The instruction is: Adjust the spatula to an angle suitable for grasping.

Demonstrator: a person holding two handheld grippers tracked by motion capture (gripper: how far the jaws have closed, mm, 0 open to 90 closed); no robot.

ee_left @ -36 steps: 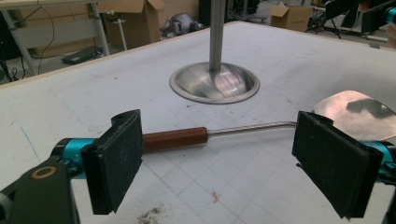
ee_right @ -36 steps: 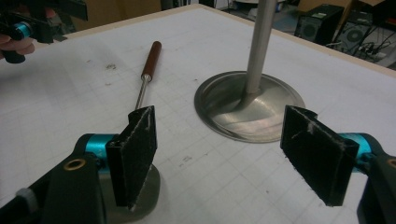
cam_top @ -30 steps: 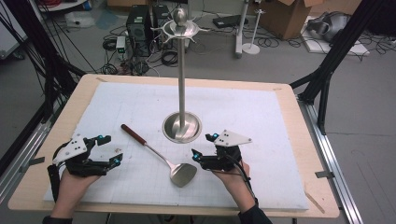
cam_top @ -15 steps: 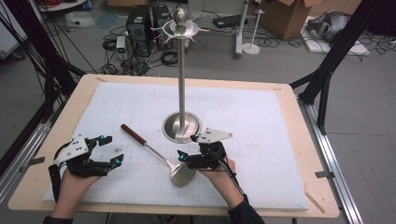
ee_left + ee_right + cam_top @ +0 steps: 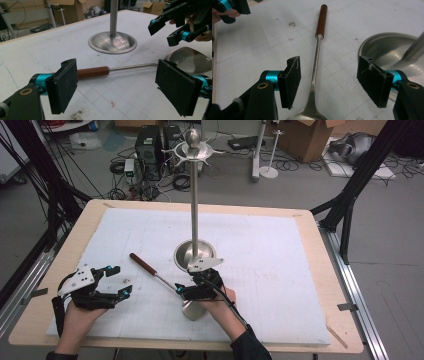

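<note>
A steel ladle (image 5: pixel 165 280) with a brown wooden handle (image 5: pixel 140 262) lies slantwise on the white mat, its bowl (image 5: pixel 192 310) toward the front edge. My right gripper (image 5: pixel 180 290) hovers over the thin shaft (image 5: pixel 315 65) just above the bowl. Its jaws stand astride the shaft and have just been closing, but the pads (image 5: pixel 290 80) are still apart from the metal. My left gripper (image 5: pixel 121 280) rests open to the left of the handle (image 5: pixel 92 72), with nothing between its pads (image 5: pixel 62 87). The right gripper (image 5: pixel 162 33) also shows in the left gripper view, above the bowl (image 5: pixel 190 58).
A tall steel stand (image 5: pixel 194 195) with a hooked top rises from a round dished base (image 5: pixel 195 254) just behind the right gripper; the base (image 5: pixel 384 47) lies close beside its right jaw. The white mat (image 5: pixel 280 250) covers a wooden table (image 5: pixel 332 270). Boxes and cables lie on the floor beyond.
My right gripper has moved left, from beside the ladle's bowl to over its shaft, and its jaws have narrowed. The left gripper and the ladle have stayed put.
</note>
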